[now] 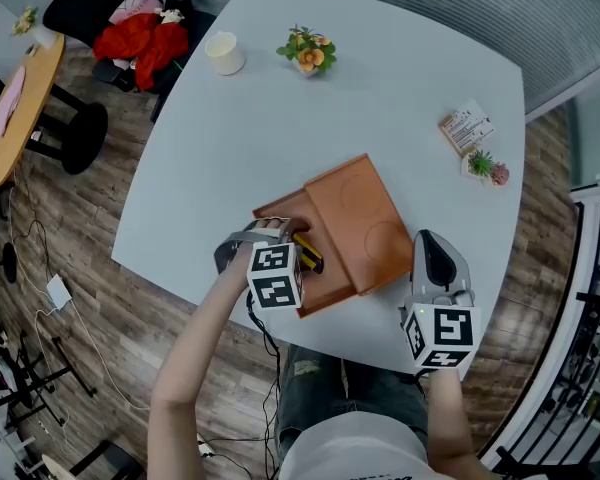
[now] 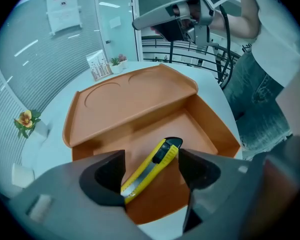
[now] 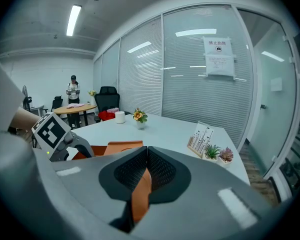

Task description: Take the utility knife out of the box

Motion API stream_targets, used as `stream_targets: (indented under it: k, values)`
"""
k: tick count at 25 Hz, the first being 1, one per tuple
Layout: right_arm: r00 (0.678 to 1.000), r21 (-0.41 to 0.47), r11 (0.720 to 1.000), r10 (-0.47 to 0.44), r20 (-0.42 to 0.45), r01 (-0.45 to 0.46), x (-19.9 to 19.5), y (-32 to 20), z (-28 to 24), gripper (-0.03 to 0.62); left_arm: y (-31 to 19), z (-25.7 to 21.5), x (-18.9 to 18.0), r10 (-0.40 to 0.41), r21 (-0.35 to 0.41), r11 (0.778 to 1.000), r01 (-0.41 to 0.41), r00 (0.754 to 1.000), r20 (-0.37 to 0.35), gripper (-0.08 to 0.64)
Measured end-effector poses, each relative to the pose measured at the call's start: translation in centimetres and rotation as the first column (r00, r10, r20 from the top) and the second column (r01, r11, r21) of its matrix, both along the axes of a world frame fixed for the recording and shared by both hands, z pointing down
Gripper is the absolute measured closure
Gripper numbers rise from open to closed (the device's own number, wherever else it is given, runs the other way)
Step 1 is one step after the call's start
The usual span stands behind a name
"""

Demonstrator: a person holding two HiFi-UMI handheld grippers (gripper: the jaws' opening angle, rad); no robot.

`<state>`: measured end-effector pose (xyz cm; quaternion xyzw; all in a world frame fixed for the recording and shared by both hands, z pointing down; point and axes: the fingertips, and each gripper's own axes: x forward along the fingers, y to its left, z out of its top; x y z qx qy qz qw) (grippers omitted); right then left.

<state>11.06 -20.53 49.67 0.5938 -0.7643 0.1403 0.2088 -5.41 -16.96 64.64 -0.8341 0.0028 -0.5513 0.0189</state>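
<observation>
Left gripper (image 2: 151, 174) hangs with jaws spread either side of the yellow-and-black utility knife (image 2: 157, 161) lying slantwise in the open orange plastic box (image 1: 280, 213) at lower centre, lid (image 1: 355, 218) folded back on the pale grey table (image 1: 380, 98), while the right gripper (image 3: 146, 166), jaws pressed together, shows only an orange sliver (image 3: 139, 196) beneath.

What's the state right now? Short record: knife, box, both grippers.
knife: yellow utility knife lying flat inside the orange box
lid: shifted aside, box half uncovered
left gripper: jaws open, one on each side of the knife, not closed on it
right gripper: jaws together, holding nothing, beside the box
task: knife not yet out
</observation>
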Motion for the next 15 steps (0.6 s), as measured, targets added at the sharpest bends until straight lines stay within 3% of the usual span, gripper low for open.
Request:
stream_targets:
  k: [8,15]
  values:
    - [1.000,-0.002,1.000,0.014,-0.005,-0.014,0.4,0.0,0.0,0.563,0.8,2.0,0.3,0.075,-0.011,0.997,-0.074,0.994,0.074,0.221]
    - [1.000,-0.009,1.000,0.023,-0.005,-0.023,0.7,-0.1,0.6,0.563,0.9,2.3,0.5,0.084,-0.035,0.996,-0.082,0.995,0.056,0.227]
